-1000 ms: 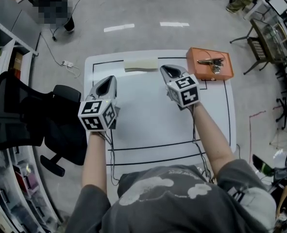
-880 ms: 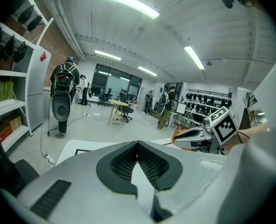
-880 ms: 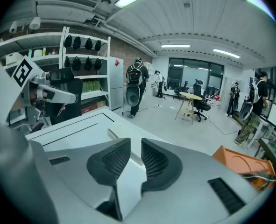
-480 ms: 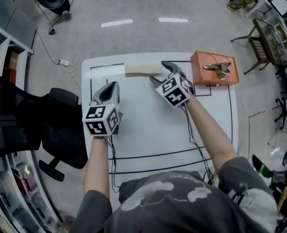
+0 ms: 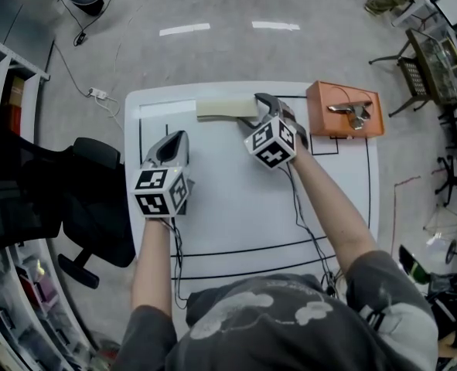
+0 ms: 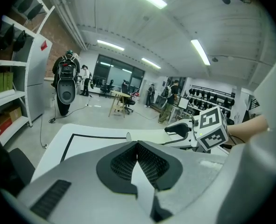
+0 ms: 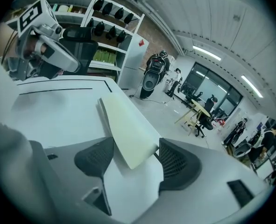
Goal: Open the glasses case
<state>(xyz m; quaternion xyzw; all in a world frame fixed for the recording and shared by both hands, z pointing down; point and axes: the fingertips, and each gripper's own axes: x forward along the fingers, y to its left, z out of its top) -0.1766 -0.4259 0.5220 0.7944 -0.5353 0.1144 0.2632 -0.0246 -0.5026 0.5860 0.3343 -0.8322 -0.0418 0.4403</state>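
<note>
Person: a grey shirt [image 5: 267, 323] fills the near edge of the head view, with both bare forearms reaching out over the white table [image 5: 236, 207].
Left gripper [image 5: 173, 137]: it is held over the table's left part, nearer the person than the other gripper. In its own view [image 6: 137, 148] the two ribbed pads [image 6: 123, 162] meet along a line, with nothing between them.
Right gripper [image 5: 253, 110]: it is farther out and angled toward the far left. In its own view [image 7: 132, 155] the jaws stand wide apart, and the dark pads [image 7: 95, 157] flank the near end of the glasses case.
Glasses case [image 5: 224, 108]: it is a cream, closed, long, flat-topped case lying on the table. One end [image 7: 126, 125] sits between the right gripper's pads, with a gap visible beside one pad. Whether the other pad touches it cannot be told. The rest runs away beyond the fingertips. It lies well ahead of the left gripper's closed tips.
Orange box [image 5: 321, 118]: it sits on the table's far right corner, just beyond and to the right of the right gripper, with a metal fitting [image 5: 350, 111] on top.
Office chair [image 5: 97, 199]: it is black and stands on the floor to the left of the left gripper.
</note>
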